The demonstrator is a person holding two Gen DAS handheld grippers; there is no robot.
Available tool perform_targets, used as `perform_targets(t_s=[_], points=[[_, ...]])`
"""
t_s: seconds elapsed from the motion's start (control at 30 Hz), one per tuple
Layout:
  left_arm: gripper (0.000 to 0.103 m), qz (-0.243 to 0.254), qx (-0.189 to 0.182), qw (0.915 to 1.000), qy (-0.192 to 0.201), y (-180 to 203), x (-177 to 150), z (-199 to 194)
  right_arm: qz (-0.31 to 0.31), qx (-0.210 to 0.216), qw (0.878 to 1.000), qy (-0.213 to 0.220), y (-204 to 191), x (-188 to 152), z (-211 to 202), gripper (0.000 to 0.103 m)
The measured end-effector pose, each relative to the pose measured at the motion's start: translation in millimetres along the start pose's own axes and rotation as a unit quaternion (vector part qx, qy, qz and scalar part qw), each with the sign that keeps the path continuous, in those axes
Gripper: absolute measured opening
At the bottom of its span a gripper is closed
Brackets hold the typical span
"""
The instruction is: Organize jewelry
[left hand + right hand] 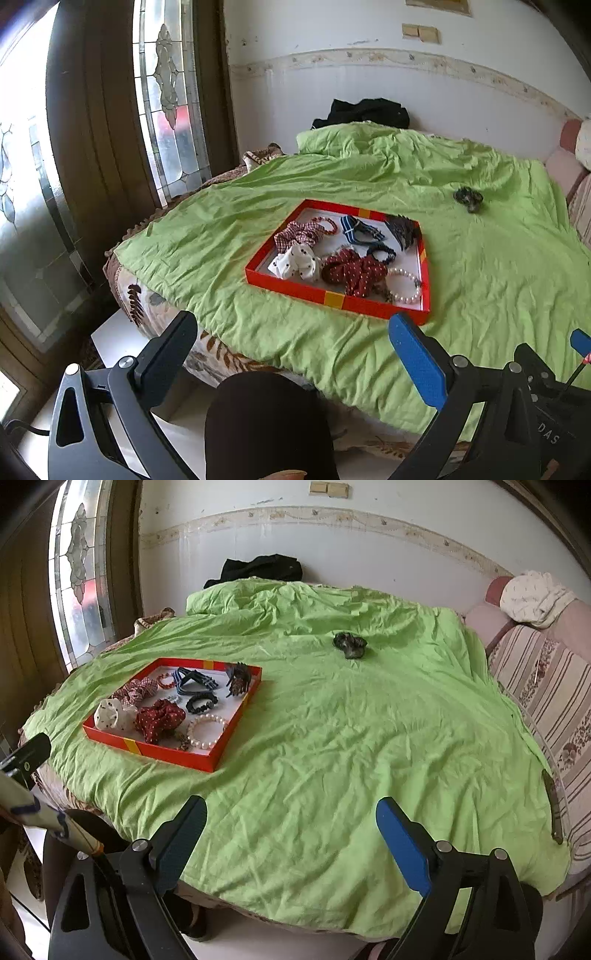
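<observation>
A red tray (369, 306) (173, 755) lies on the green bedspread (221, 236) (332, 738). It holds several scrunchies, a pearl bracelet (406, 284) (207, 731), a red bead bracelet (327, 223) and dark hair clips. One dark scrunchie (468, 198) (349, 644) lies alone on the spread, beyond the tray. My left gripper (291, 354) is open and empty, held off the bed's near edge. My right gripper (291, 840) is open and empty over the near part of the spread.
Black clothing (364, 110) (262, 568) lies at the bed's far edge by the wall. A striped sofa with a white cloth (535, 598) stands on the right. A stained-glass window (166, 96) is on the left. My knee (266, 421) shows below.
</observation>
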State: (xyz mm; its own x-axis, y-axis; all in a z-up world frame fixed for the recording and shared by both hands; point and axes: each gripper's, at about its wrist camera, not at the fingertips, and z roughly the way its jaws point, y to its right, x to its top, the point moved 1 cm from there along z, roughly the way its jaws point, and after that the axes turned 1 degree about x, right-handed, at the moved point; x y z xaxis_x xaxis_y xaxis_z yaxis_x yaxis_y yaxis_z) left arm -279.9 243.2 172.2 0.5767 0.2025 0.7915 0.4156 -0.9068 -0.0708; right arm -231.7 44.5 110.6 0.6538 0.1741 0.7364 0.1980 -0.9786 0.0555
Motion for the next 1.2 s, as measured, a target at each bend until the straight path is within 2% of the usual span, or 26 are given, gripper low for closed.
perform_targets(t_s=[0.4, 1.2], points=[[0.103, 0.012, -0.005, 0.9997, -0.023, 11, -9, 10, 0.002, 0.002, 1.000, -0.019, 4, -8, 11, 0.095], [0.103, 0.012, -0.013, 0.9991, -0.039, 17, -16, 13, 0.000, 0.006, 1.000, -0.014, 2, -12, 7, 0.095]])
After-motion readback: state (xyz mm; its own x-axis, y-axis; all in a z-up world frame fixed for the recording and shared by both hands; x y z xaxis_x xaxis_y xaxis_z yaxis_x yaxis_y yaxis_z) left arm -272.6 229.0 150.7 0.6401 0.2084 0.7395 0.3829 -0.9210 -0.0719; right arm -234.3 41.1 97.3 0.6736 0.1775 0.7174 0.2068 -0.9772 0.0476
